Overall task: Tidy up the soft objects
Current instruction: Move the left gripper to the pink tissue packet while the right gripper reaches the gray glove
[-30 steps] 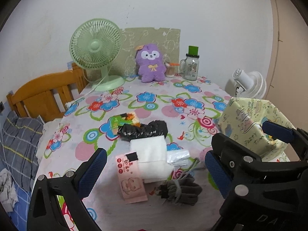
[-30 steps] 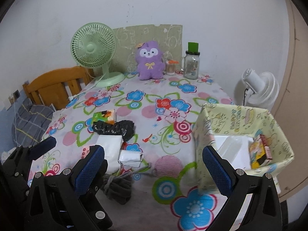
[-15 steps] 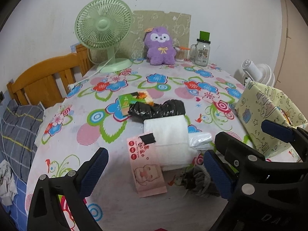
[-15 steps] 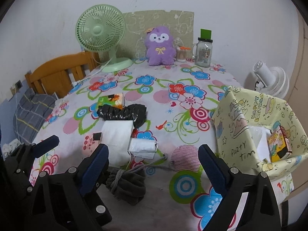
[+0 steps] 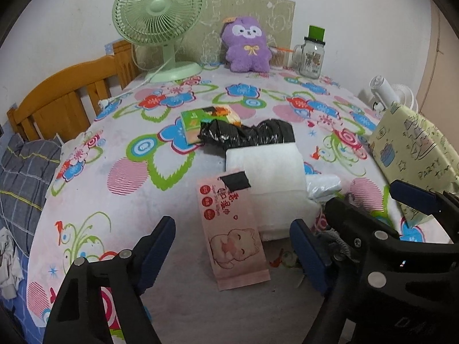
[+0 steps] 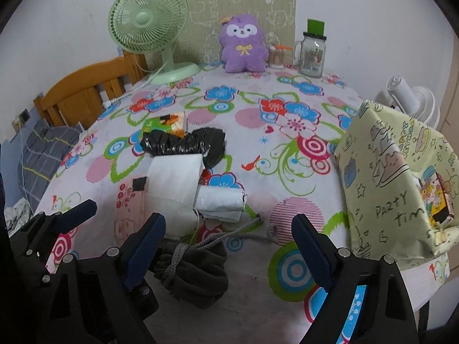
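On the table (image 5: 120, 206), your left tool (image 5: 232, 253) is closing over the pink tissue pack (image 5: 232, 229), pads clear of it. Your right tool (image 6: 228, 248) is closing above the grey drawstring pouch (image 6: 198, 272), gripping nothing.

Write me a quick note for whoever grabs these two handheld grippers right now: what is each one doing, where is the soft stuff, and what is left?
Left gripper: jaws closing, nothing gripped, pink wipes pack lies on the table between them.
Right gripper: jaws closing, nothing gripped, over the grey drawstring pouch.
On the floral tablecloth: white tissue pack, black bag, folded white bag, green packet.
Yellow party box at the right already holds a colourful packet.
Left to do: the loose items are not yet sorted.
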`<action>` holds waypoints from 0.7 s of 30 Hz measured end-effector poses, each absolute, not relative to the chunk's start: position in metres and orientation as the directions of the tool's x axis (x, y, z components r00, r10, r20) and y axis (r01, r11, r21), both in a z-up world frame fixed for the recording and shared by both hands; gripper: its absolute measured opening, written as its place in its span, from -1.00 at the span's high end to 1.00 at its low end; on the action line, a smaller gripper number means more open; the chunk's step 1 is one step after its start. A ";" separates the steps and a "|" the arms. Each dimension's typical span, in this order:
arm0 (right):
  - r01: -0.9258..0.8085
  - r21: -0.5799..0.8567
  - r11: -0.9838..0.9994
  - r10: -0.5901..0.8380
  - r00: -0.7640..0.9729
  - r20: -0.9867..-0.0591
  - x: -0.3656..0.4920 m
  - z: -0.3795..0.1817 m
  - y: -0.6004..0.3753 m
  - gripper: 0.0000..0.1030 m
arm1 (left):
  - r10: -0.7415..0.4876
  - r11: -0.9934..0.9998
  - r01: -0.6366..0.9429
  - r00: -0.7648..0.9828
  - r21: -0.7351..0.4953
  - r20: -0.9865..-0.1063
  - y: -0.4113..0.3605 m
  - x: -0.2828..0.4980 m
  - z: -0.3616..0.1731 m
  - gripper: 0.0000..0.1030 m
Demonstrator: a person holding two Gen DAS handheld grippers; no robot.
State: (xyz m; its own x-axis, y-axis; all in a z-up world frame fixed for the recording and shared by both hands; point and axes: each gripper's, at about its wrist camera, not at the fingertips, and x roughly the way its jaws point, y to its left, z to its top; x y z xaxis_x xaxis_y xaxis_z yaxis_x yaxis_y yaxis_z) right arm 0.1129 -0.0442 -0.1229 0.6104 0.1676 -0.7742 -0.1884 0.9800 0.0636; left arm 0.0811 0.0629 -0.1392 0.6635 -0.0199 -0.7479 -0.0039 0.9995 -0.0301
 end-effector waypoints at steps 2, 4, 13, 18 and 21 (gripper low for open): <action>-0.188 0.071 0.980 0.170 0.593 -0.787 0.115 -0.127 -0.044 -0.74 | -0.012 1.000 -0.006 0.654 -0.021 -0.757 0.063 0.083 -0.142 -0.54; -0.186 0.079 0.979 0.175 0.583 -0.794 0.116 -0.130 -0.043 -0.73 | -0.021 0.999 -0.006 0.650 -0.033 -0.760 0.063 0.083 -0.145 -0.44; -0.205 0.091 0.975 0.192 0.554 -0.810 0.113 -0.138 -0.037 -0.73 | -0.055 0.998 0.009 0.623 -0.063 -0.780 0.062 0.078 -0.152 -0.01; -0.216 0.083 0.973 0.193 0.559 -0.807 0.108 -0.137 -0.032 -0.73 | -0.062 0.997 0.011 0.623 -0.070 -0.780 0.064 0.075 -0.154 0.12; -0.216 0.087 0.972 0.196 0.555 -0.809 0.107 -0.136 -0.032 -0.73 | -0.058 0.998 0.008 0.625 -0.067 -0.778 0.065 0.072 -0.154 0.17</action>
State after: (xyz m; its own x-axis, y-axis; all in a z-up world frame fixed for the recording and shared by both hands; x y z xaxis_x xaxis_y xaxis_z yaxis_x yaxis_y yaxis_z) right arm 0.1067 -0.0317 -0.1364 0.5548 0.1956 -0.8086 -0.2164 0.9724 0.0867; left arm 0.0721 0.0647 -0.1536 0.6254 -0.0579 -0.7782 0.0085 0.9977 -0.0674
